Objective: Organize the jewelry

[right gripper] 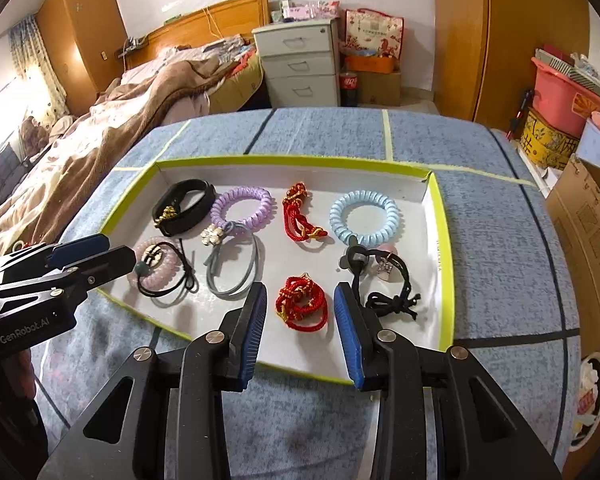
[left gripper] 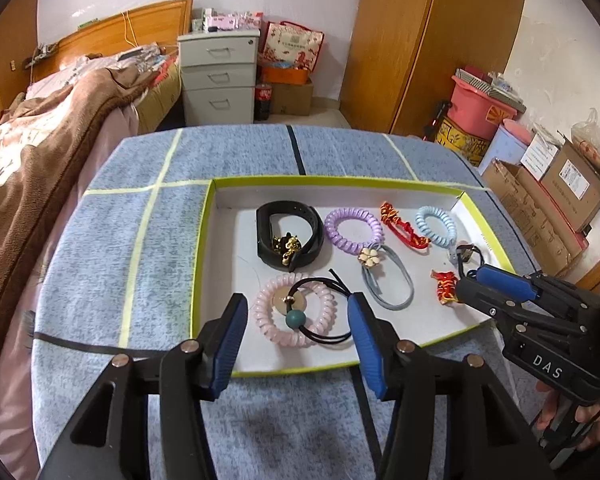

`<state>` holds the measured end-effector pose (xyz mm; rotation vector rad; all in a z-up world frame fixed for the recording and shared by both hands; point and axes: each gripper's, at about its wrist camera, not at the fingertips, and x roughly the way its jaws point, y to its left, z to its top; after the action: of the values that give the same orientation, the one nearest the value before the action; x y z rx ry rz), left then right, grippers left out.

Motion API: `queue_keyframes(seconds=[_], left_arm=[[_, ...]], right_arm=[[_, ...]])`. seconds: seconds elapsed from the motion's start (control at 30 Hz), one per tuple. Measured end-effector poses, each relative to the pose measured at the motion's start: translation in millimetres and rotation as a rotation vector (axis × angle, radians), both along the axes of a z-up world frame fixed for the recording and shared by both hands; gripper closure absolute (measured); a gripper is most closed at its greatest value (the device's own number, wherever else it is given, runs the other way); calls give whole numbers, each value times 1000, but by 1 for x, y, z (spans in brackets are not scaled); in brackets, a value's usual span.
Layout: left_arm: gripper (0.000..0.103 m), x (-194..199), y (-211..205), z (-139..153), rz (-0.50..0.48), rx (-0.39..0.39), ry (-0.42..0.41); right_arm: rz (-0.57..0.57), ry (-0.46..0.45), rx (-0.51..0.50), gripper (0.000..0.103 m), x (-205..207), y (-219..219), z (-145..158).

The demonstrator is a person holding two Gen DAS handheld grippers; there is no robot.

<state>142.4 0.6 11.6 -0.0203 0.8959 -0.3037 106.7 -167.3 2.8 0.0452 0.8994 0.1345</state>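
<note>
A shallow white tray with a lime-green rim lies on the blue cloth and holds the jewelry. My left gripper is open, its jaws either side of a pink coil band with a black cord and teal bead. My right gripper is open, its jaws either side of a red braided cord. Also in the tray are a black wristband, a purple coil, a light blue coil, a grey band with a flower charm and a black knotted tie.
The cloth-covered table has a bed to its left. A grey drawer unit and a wooden wardrobe stand behind. Cardboard boxes and a pink tub are at the right.
</note>
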Motion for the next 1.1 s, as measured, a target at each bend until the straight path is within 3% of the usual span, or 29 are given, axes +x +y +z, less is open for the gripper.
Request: queue_keyframes(seconds=[0.1,0.5,0.8,1.1], left_arm=[[42,-9,-1,6,5,-4,-16],[41,-60,-6,28,81,61,-153],[41,-84,-8,40,100,57,-240],[41,-92,-8,42,108,56,-248]], right_arm=[[-12,-39,-15,67,-14,2,10],[-81,-206,-38,67,-74,9,45],[-93,-233,-51,67,-98,17,51],[-98,-237,-48,67,-104,18,53]])
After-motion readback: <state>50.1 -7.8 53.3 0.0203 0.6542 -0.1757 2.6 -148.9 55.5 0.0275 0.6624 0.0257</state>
